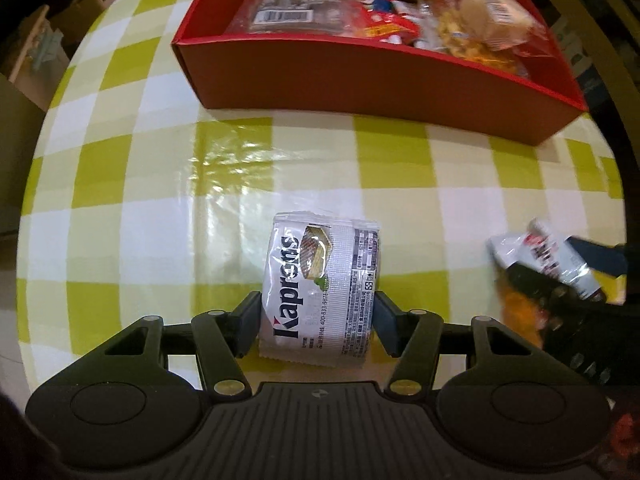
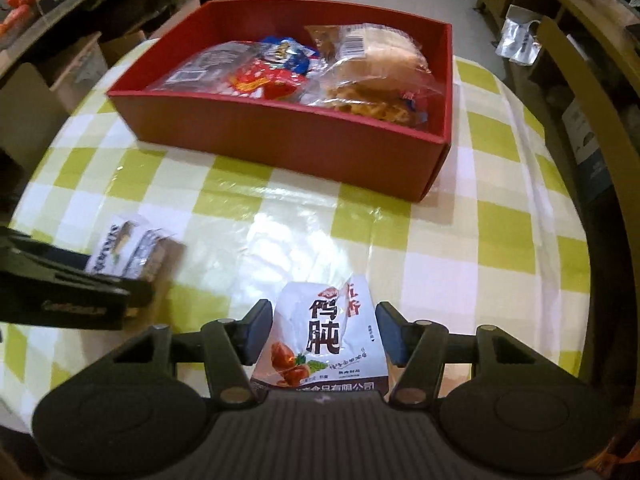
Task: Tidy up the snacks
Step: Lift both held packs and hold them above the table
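Left gripper [image 1: 316, 322]: jaws narrowed onto white Kapres wafer packet [image 1: 320, 280], pads against both long sides, packet end-on between them and clear of the checked tabletop [image 1: 160, 184], judging by the gap and shadow beneath. Grip across the narrow width, probably because the packet is soft and would fold if taken by an end.

Right gripper [image 2: 320, 330]: jaws likewise drawn in, holding white pouch with red and black Chinese lettering [image 2: 320, 340]. Left pad pressed into the pouch side; right pad at or just beside the far edge, contact there not fully clear. Pouch crumpled at its upper corner, so some squeeze inferred. Underside hidden by the gripper body; whether lifted off the tabletop cannot be told from this view.

Landmark: red box [image 2: 280, 136], open-topped, on the tabletop. Both held snacks short of the near wall of the red box, on the camera side, well apart from it. Wafer packet opposite the box's left half, pouch nearer its middle.

Inside the red box: several snack bags [image 2: 288, 76] piled together, some transparent, filling much of the floor.

Judgement: two snacks left outside the red box; carry to it not yet done.
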`<state>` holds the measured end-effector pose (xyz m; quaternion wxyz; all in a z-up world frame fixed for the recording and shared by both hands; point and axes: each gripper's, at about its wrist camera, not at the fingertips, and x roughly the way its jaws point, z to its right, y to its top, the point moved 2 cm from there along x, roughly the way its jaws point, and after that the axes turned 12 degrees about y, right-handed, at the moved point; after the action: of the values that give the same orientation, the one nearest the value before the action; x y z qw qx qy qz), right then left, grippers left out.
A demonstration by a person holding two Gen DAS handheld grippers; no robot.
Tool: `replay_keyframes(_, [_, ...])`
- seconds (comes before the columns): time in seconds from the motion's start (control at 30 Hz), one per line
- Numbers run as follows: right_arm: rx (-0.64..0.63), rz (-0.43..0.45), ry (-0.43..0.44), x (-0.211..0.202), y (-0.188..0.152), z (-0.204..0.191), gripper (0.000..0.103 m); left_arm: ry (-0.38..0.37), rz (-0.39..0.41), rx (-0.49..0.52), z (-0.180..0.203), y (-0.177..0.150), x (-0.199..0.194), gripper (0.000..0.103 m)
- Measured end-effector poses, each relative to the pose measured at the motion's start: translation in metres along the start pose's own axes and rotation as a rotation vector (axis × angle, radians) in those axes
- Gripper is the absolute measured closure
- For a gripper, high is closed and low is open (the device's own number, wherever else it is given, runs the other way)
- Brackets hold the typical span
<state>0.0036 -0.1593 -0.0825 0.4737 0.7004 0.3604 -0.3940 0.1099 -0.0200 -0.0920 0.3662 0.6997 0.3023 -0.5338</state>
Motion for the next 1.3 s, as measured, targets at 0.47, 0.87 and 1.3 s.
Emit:
replay_keyframes(0.47, [0.012,-0.084,0.016,0.019,-0.011,0.009,0.039,0.077,-0.014,0.037,0.027,-0.005,0.024,0.014])
replay_keyframes(0.87, [0.03,-0.004,0.043,-0.007,-0.006,0.013,0.04,0.063,0.014,0.06,0.048,-0.012,0.005,0.038])
replay_keyframes(1.3, [0.061,0.042,0.047,-0.019,0.012,0.02,0.05,0.037,0.094,-0.002,0.037,0.006,-0.024,0.038])
